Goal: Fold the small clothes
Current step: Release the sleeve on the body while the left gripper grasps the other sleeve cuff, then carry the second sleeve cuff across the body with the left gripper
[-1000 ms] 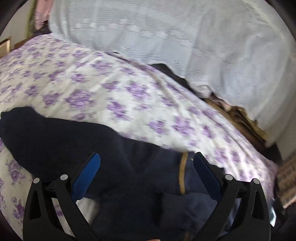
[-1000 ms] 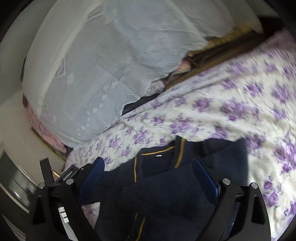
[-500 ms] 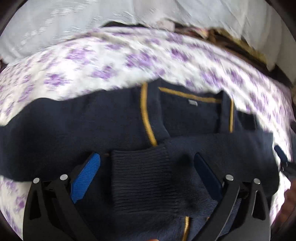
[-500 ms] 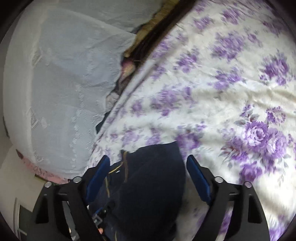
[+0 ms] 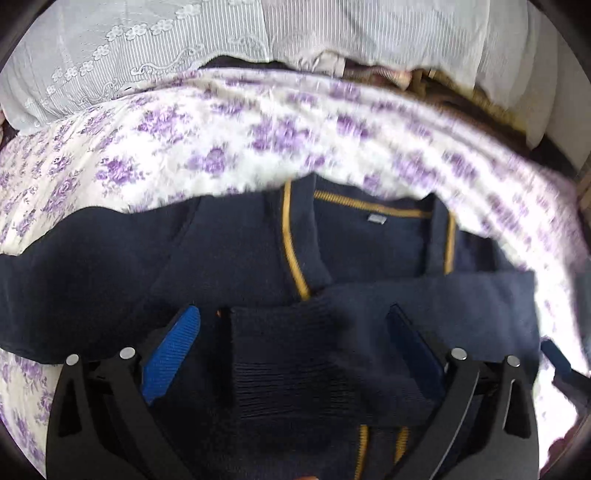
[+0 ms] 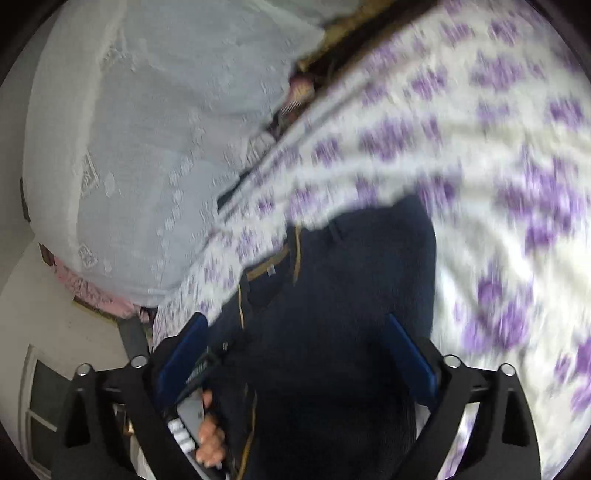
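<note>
A small navy cardigan (image 5: 240,254) with mustard trim lies on the floral bedsheet (image 5: 221,147). One sleeve is folded across its chest, and the ribbed cuff (image 5: 288,350) lies between my left gripper's fingers. My left gripper (image 5: 295,343) is open and hovers over the cuff, holding nothing. The other sleeve stretches out to the left. In the right wrist view the cardigan (image 6: 332,295) lies under my right gripper (image 6: 295,350), which is open and empty over its right side. The hand holding the left gripper (image 6: 210,432) shows at the lower left there.
A large white lace-covered pillow or bolster (image 5: 258,33) lies along the far edge of the bed, also in the right wrist view (image 6: 147,129). Brown and pink cloth (image 5: 461,88) is tucked beneath it. The sheet (image 6: 498,184) spreads to the right of the cardigan.
Both grippers have swung over the cardigan. The left view turned from the left sleeve to the chest and folded cuff. The right gripper moved to the garment's right side. Both stayed open.
</note>
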A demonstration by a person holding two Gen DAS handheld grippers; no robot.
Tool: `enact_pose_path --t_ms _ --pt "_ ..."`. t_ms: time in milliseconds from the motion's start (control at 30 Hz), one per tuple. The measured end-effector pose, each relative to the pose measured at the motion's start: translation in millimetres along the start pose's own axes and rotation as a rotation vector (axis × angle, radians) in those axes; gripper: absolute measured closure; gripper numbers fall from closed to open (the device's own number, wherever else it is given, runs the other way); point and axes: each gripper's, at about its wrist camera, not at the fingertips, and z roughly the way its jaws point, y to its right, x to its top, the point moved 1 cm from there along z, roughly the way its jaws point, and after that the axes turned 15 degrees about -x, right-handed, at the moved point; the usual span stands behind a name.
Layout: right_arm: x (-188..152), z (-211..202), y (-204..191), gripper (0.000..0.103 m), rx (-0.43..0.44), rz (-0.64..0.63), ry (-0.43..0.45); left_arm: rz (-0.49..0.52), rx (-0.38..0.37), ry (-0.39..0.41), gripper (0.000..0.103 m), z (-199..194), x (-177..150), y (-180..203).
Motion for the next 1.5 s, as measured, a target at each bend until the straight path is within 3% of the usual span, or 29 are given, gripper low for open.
enact_pose_path --t_ms 100,133,167,267,367,433,567,733,767,900,967,1033,1067,1133,1233,1300,1400,1500 --pt "24 26 3 0.003 0.01 0.024 -0.025 -0.008 0.064 -0.06 0.004 18 -2 -9" --pt "31 43 9 0.004 -0.014 0.048 -0.049 -0.013 0.063 -0.091 0.004 28 -6 -12" --pt "36 58 19 0.004 -0.056 0.08 -0.074 -0.004 0.063 -0.066 0.004 25 -6 -11" --pt "32 56 25 0.004 -0.025 0.083 -0.007 -0.008 0.055 -0.062 0.004 18 -2 -10" --pt "16 49 18 0.003 0.0 -0.102 0.041 -0.103 -0.003 -0.042 0.004 2 3 -28" --pt "7 42 18 0.003 0.015 -0.151 0.079 -0.179 -0.054 -0.013 0.004 -19 4 -48" --pt "9 34 24 0.003 0.057 -0.111 0.102 -0.299 -0.018 0.066 0.004 -71 -4 -107" --pt "-1 40 8 0.003 -0.062 -0.171 0.1 -0.514 0.038 0.141 0.005 -124 -43 -206" --pt "-1 40 5 0.003 -0.087 -0.183 0.095 -0.58 0.023 0.159 0.005 -131 -52 -227" --pt "-11 36 6 0.003 -0.071 -0.122 0.118 -0.785 -0.199 0.287 0.008 -153 -74 -289" --pt "-14 31 11 0.003 -0.036 -0.073 0.15 -0.823 -0.217 0.336 0.017 -156 -74 -301" --pt "-13 32 15 0.003 -0.035 -0.044 0.15 -0.828 -0.183 0.361 0.045 -154 -69 -315" --pt "-12 34 15 0.003 -0.045 -0.045 0.142 -0.839 -0.183 0.368 0.052 -152 -68 -322" --pt "-13 36 10 0.003 -0.08 -0.078 0.134 -0.889 -0.235 0.383 0.086 -146 -70 -343" --pt "-12 36 5 0.004 -0.101 -0.109 0.126 -0.945 -0.329 0.417 0.093 -142 -80 -362" --pt "-11 32 6 0.004 -0.091 -0.097 0.143 -0.874 -0.268 0.414 0.094 -152 -73 -350" --pt "-11 22 2 0.004 -0.08 -0.099 0.174 -0.677 -0.148 0.417 0.094 -174 -51 -311" --pt "-12 21 -10 0.004 -0.057 -0.13 0.149 -0.486 -0.122 0.42 0.094 -191 -29 -258"
